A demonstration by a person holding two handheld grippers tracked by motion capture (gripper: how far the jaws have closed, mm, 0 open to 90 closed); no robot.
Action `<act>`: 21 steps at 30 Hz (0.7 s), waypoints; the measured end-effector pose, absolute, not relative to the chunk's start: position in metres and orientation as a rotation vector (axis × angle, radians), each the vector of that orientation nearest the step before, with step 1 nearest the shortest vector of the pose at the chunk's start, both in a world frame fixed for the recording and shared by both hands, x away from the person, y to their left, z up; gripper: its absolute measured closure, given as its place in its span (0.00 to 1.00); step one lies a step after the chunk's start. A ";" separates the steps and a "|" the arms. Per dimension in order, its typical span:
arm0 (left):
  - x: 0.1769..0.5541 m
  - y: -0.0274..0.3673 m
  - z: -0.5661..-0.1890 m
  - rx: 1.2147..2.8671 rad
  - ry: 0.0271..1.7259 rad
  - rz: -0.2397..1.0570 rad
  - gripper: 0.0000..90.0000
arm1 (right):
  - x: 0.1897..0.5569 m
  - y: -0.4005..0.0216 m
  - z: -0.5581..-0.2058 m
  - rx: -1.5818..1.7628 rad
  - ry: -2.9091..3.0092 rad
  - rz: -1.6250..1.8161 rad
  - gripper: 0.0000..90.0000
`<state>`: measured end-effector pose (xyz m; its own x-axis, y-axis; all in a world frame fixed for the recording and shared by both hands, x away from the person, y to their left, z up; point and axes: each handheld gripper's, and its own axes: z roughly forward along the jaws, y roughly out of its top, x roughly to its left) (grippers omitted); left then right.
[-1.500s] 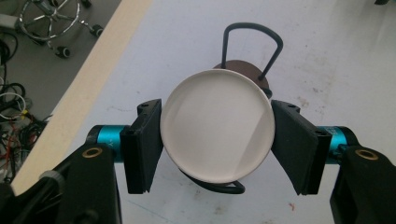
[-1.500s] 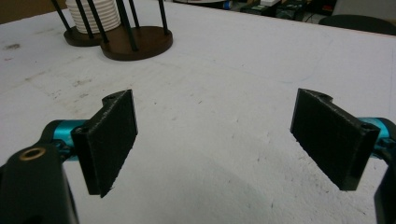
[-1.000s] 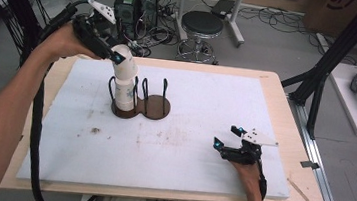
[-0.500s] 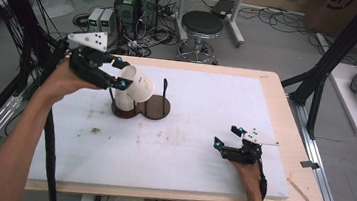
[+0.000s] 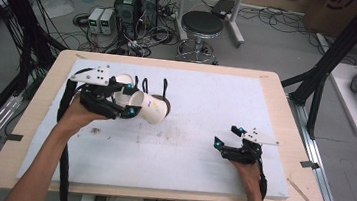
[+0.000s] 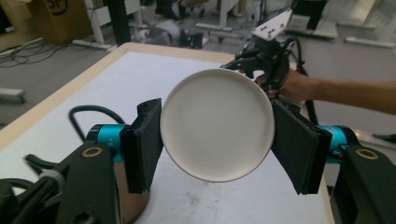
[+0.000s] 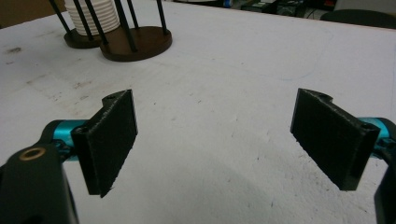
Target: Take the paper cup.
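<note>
The cup (image 5: pixel 148 108) lies on its side in the left gripper (image 5: pixel 124 106), over the table's (image 5: pixel 198 183) left half; it looks light and thin, so hold its walls gently. The left gripper view shows its round bottom (image 6: pixel 217 125) between the closed pads. The right gripper (image 5: pixel 227 138) rests open and empty near the right edge. Farther, the right gripper view shows a cup stack (image 7: pixel 93 16) in the rack (image 7: pixel 135 44).

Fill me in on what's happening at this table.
A person works with a gripper in each hand. The left gripper is shut on a white paper cup, holding it tipped on its side just above the table, beside the dark cup rack where a stack of cups stands. The right gripper rests on the table, jaws open and empty.
</note>
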<state>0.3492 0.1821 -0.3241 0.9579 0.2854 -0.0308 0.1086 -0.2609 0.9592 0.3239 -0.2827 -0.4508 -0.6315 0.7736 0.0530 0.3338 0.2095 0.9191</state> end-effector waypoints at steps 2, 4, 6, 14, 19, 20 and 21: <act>0.347 0.183 -0.335 1.815 0.298 0.180 0.41 | 0.324 -0.283 -0.451 1.021 2.069 1.402 0.17; 0.347 0.185 -0.345 1.802 0.310 0.175 0.41 | 0.323 -0.282 -0.451 1.028 2.073 1.403 0.17; 0.347 0.188 -0.353 1.800 0.320 0.165 0.41 | 0.323 -0.282 -0.451 1.031 2.072 1.403 0.17; 0.347 0.188 -0.364 1.815 0.325 0.143 0.41 | 0.324 -0.282 -0.451 1.030 2.074 1.398 0.17; 0.349 0.185 -0.371 1.827 0.316 0.118 0.41 | 0.323 -0.281 -0.451 1.024 2.070 1.394 0.17; 0.349 0.184 -0.373 1.832 0.319 0.121 0.41 | 0.323 -0.282 -0.451 1.030 2.072 1.395 0.17; 0.349 0.183 -0.374 1.836 0.321 0.122 0.41 | 0.323 -0.282 -0.451 1.029 2.072 1.397 0.17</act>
<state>0.3486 0.1834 -0.3737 0.9564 0.2805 -0.0811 0.1556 -0.2548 0.9544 0.3228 -0.2817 -0.4505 -0.6291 0.7758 0.0490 0.3363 0.2148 0.9169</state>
